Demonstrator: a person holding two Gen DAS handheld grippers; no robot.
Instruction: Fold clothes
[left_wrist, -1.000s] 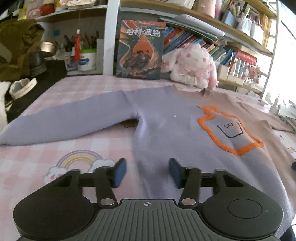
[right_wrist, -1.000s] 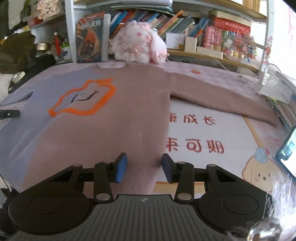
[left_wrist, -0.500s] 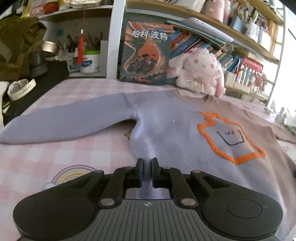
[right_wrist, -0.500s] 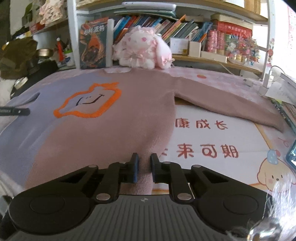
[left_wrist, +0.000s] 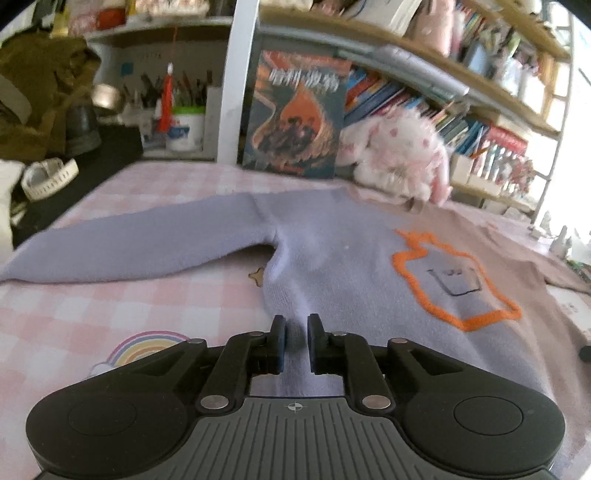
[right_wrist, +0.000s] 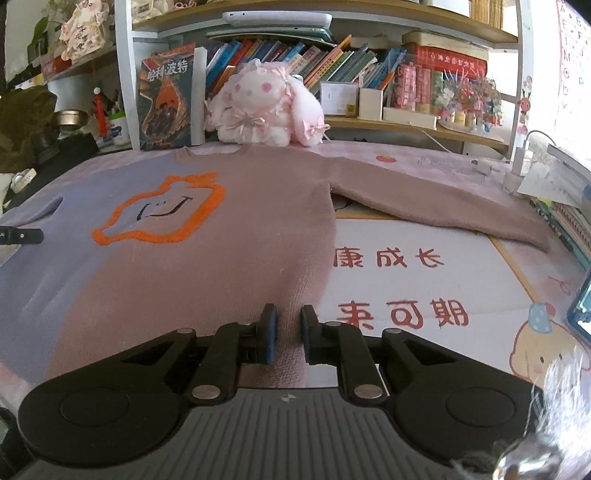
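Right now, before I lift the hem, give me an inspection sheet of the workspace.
Surface: pink checked mat, printed characters on the right side.
Job's things: sweater spread flat, front up, both sleeves out.
Clutter: plush rabbit and book behind the collar.
Grippers: left gripper and right gripper each pinch the hem, near opposite bottom corners.
Cables: white cable at far right.
Surroundings: crowded bookshelves.
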